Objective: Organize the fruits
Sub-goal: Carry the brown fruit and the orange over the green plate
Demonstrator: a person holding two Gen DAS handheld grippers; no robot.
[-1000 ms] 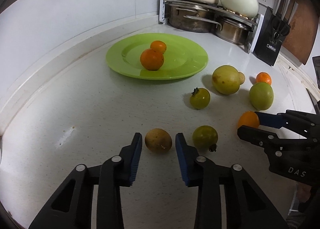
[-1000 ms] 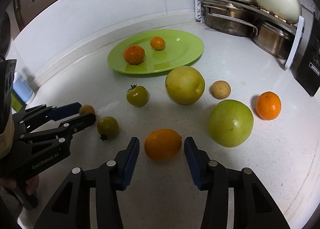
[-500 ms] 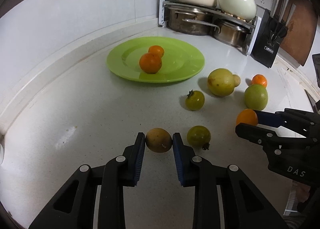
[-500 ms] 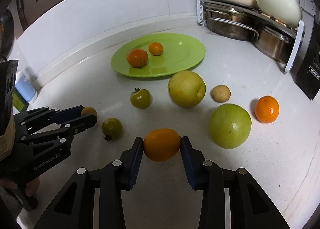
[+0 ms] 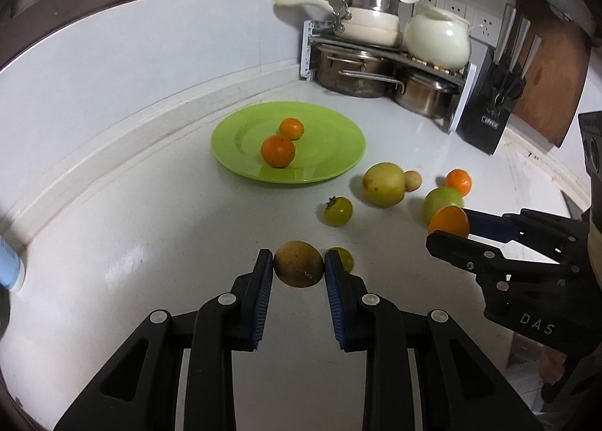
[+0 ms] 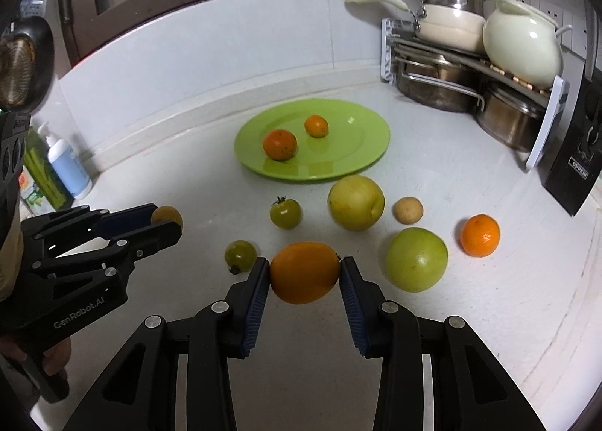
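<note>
My left gripper [image 5: 298,265] is shut on a small brown fruit [image 5: 298,263], held above the white counter. My right gripper [image 6: 304,273] is shut on an orange fruit [image 6: 304,271], also lifted. Each gripper shows in the other's view, the left gripper [image 6: 165,224] at the left and the right gripper [image 5: 447,229] at the right. A green plate [image 5: 331,152] farther back carries two oranges [image 5: 277,151]. On the counter lie two green tomatoes [image 6: 285,212], a yellow-green fruit [image 6: 355,202], a green apple [image 6: 415,258], a small tan fruit [image 6: 407,210] and an orange [image 6: 480,234].
A rack with steel pots [image 5: 361,70], white pans and a white kettle [image 5: 438,38] stands in the back corner. A black knife block [image 5: 491,119] is to its right. A soap bottle [image 6: 67,164] stands at the left by the wall.
Both grippers closed on their fruits, the left on the brown one and the right on the orange one, then lifted them off the counter.
</note>
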